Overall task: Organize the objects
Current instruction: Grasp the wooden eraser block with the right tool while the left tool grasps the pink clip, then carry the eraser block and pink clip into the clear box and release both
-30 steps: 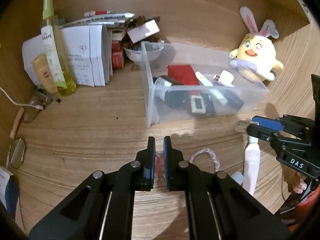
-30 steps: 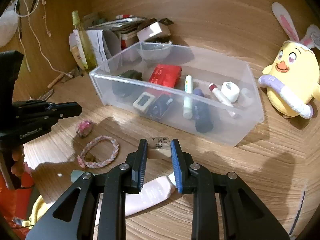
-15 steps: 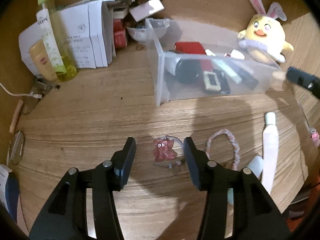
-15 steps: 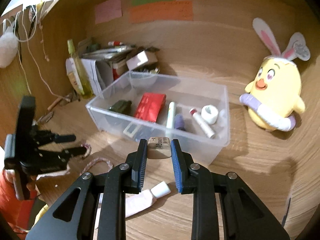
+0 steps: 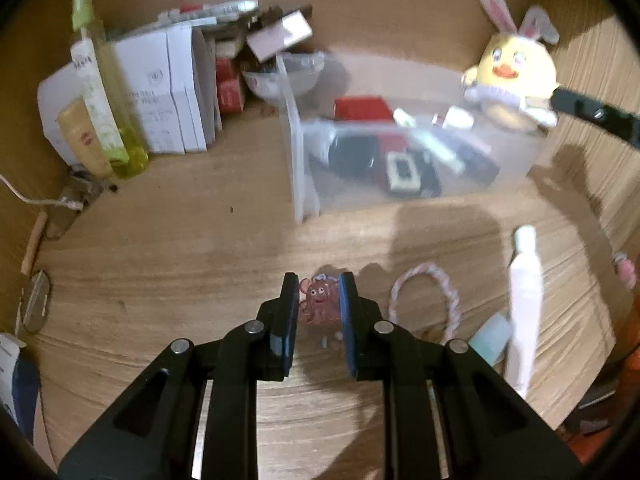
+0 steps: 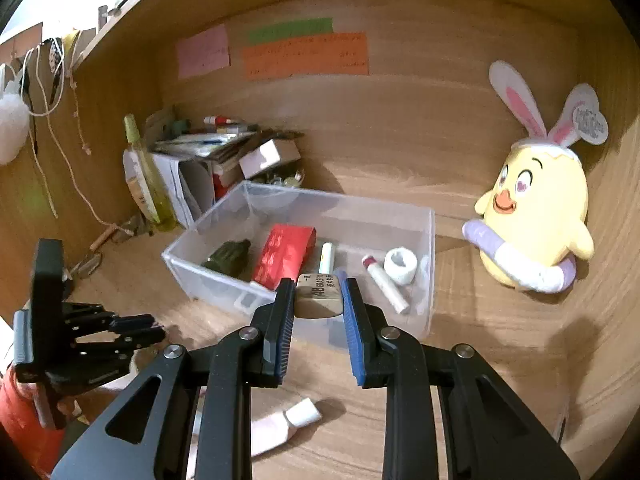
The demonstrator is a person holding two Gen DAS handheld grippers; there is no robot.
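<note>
My left gripper (image 5: 319, 289) is shut on a small pink bear charm (image 5: 320, 300) low over the wooden desk. My right gripper (image 6: 318, 286) is shut on a tan eraser (image 6: 319, 296) and holds it in the air in front of a clear plastic bin (image 6: 430, 264). The bin (image 5: 296, 160) holds a red pack (image 6: 282, 256), a dark green item (image 6: 228, 258), tubes and a white roll. A pink braided bracelet (image 5: 424, 300) and a white tube (image 5: 522, 304) lie on the desk right of the left gripper.
A yellow chick plush with bunny ears (image 6: 536, 216) sits at the right by the wall. A green spray bottle (image 5: 106, 96), white boxes (image 5: 168, 92) and stacked clutter stand at the back left. A cable (image 5: 36, 200) lies at the left edge.
My left gripper opened, then moved forward and closed around the pink bear charm. My right gripper lifted the eraser off the desk and raised it toward the bin.
</note>
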